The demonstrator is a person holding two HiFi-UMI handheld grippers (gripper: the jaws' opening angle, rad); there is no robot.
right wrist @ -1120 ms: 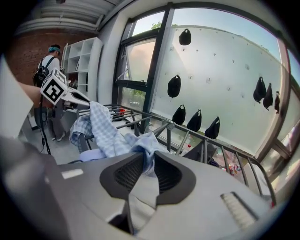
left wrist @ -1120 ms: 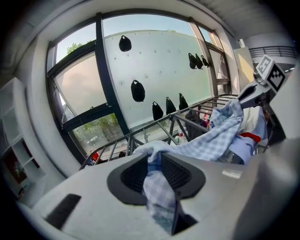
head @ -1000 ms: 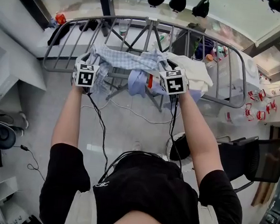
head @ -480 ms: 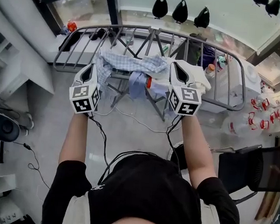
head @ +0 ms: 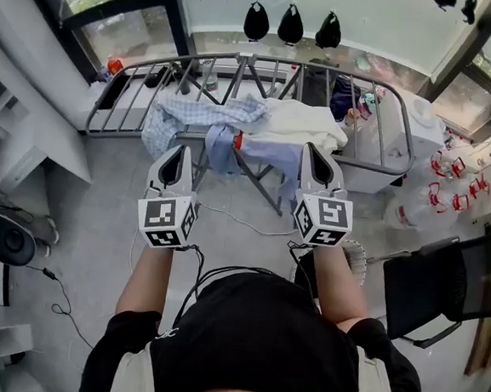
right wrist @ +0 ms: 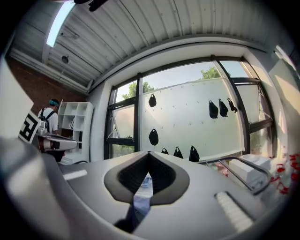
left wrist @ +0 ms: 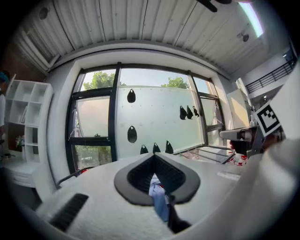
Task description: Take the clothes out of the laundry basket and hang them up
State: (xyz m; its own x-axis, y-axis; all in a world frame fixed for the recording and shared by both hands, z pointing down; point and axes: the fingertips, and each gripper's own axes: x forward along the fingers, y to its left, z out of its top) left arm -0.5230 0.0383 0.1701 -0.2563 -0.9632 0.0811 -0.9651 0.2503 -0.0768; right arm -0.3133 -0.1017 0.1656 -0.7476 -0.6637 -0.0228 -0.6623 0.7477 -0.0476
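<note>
Head view: both grippers hang short of the drying rack; the clothes are heaped over the middle of its near edge.
Left gripper: jaws just closed together, empty.
Right gripper: likewise closed, nothing pinched.
Basket: apparently under the right arm, contents hidden.
Doing it well: open wide, lift one garment only, then spread it flat along the free rails.

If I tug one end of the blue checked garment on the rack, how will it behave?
Probably floppy: the blue checked garment sags in folds over the drying rack bars, so only the tugged end would follow at first. It looks thin and light, so it may slide off the smooth bars. The cream garment beside it might drag along.
</note>
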